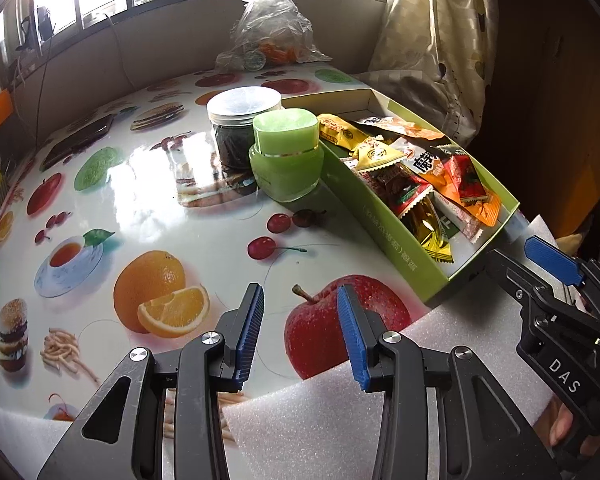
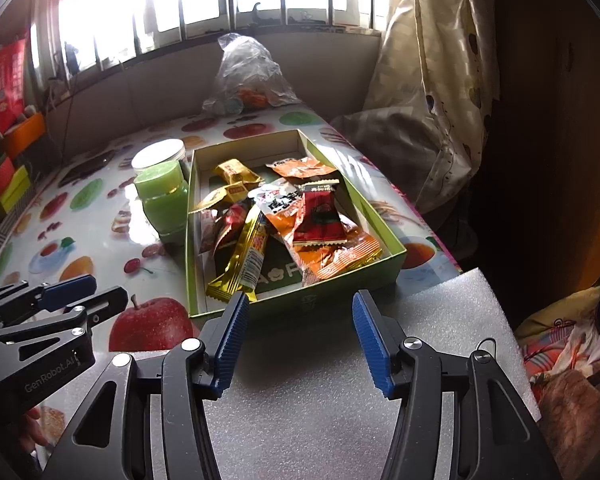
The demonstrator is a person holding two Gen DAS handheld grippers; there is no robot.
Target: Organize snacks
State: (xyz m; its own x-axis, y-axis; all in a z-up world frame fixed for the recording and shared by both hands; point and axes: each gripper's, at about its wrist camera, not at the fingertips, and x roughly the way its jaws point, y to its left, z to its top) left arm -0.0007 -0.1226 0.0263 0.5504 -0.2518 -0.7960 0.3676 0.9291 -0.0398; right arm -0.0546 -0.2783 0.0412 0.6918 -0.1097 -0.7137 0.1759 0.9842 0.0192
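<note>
The snack packets (image 2: pixel 284 220) lie heaped in the green box (image 2: pixel 396 258) near the tabletop's (image 1: pixel 204 240) right edge (a green jar (image 1: pixel 286 156) touching its left wall); left tongs (image 1: pixel 300 332) and right tongs (image 2: pixel 298 340) both hang released, gripping nothing, over the near edge.

**A lived-in room at home, by the window**

From my feed this reads as a private home, not a lab or shop. I see a table under a glossy oilcloth printed with fruit, tea and burgers (image 1: pixel 148 208), pushed up to a barred window with bright daylight (image 2: pixel 204 4). A cream patterned curtain (image 2: pixel 432 80) hangs at the right edge, with rumpled floral bedding (image 2: pixel 572 344) below it. On the cloth stand a green cosmetic jar with a matching lid (image 1: pixel 288 156), a clear jar with a white lid (image 1: pixel 240 124), a knotted clear plastic bag (image 1: pixel 272 32) and a green cardboard box of assorted snack packets (image 2: pixel 380 216).
</note>
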